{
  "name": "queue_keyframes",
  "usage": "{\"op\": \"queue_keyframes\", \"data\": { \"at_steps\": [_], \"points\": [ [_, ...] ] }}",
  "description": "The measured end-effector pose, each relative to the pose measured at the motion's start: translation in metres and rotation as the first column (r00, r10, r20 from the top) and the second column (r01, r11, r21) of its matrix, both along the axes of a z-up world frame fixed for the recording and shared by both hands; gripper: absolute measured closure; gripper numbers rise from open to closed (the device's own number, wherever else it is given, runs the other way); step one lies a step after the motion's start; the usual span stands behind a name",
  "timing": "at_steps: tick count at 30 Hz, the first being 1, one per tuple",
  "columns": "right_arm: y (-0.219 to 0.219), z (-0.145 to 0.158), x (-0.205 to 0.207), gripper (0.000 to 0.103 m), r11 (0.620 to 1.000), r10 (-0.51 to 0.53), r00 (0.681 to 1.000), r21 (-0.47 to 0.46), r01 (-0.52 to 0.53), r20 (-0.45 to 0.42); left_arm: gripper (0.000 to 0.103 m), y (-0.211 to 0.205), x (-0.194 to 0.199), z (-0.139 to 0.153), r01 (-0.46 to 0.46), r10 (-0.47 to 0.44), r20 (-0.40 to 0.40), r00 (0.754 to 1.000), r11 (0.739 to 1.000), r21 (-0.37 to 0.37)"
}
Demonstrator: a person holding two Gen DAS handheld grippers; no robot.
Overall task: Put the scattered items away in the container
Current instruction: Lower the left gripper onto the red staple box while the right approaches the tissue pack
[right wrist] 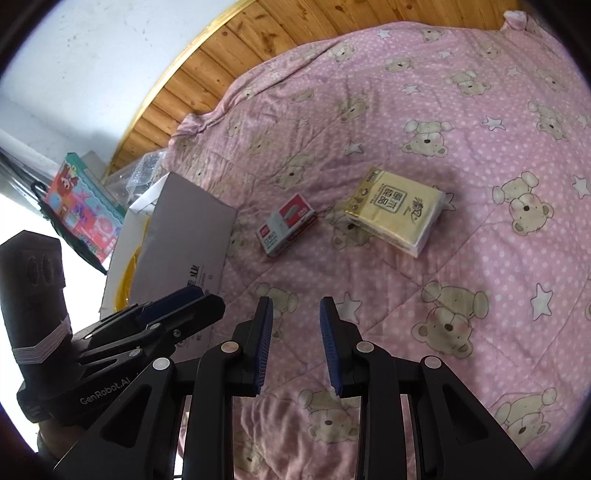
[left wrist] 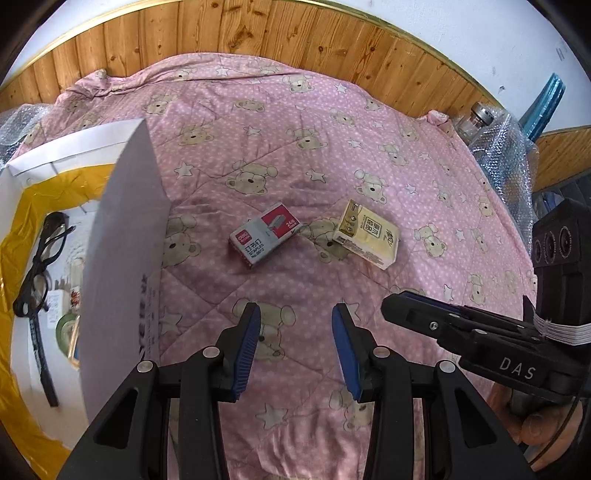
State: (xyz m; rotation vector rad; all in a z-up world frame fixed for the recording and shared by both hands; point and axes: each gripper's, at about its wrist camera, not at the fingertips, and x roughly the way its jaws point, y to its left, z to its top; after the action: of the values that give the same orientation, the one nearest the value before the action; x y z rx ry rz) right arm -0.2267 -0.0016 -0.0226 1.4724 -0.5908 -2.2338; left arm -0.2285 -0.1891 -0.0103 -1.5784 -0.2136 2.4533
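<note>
At the far left stands the white cardboard box with a yellow plastic lining (left wrist: 122,236), its tall flap raised; inside it lie black-framed eyeglasses (left wrist: 40,266) and some small items too blurred to name. The box sits at the left edge of a pink quilted bedspread printed with bears and stars (left wrist: 288,155). Near the middle of the bedspread lies a small red-and-grey staple carton (left wrist: 264,234), flat and turned at an angle, and just to its right, apart from it, a pale yellow soft tissue pack with dark printed characters (left wrist: 367,232), also lying flat and skewed. The left tool (left wrist: 295,350) hangs above the bedspread short of the carton, its blue-padded jaws spread wide with nothing between them. The right tool (right wrist: 295,345) hovers beside it at a similar height, its jaws likewise parted and empty; in the left wrist view it shows side-on, with part of a hand (left wrist: 543,424) beneath its body. Bare quilt surrounds both items on every side, and wood panelling (left wrist: 258,29) runs behind the bed's far edge.
</note>
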Motion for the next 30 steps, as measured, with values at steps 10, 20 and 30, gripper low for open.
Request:
{"op": "queue_keyframes", "data": {
  "at_steps": [10, 20, 30],
  "points": [
    [0.033, -0.007, -0.042, 0.055, 0.979, -0.08, 0.993, 0.182, 0.094, -0.083, 0.056, 0.006, -0.062, -0.037, 0.01, -0.008, 0.03, 1.0, 0.999, -0.044],
    [0.036, -0.048, -0.082, 0.054, 0.959, -0.055, 0.998, 0.276, 0.063, -0.035, 0.05, 0.004, -0.095, -0.067, -0.012, 0.014, 0.02, 1.0, 0.996, -0.092],
    [-0.014, -0.034, -0.069, 0.067, 0.961, 0.15, 0.983, 0.25, -0.12, -0.103, 0.044, -0.002, -0.101, -0.081, -0.027, 0.031, 0.032, 0.999, 0.99, -0.135]
  ]
}}
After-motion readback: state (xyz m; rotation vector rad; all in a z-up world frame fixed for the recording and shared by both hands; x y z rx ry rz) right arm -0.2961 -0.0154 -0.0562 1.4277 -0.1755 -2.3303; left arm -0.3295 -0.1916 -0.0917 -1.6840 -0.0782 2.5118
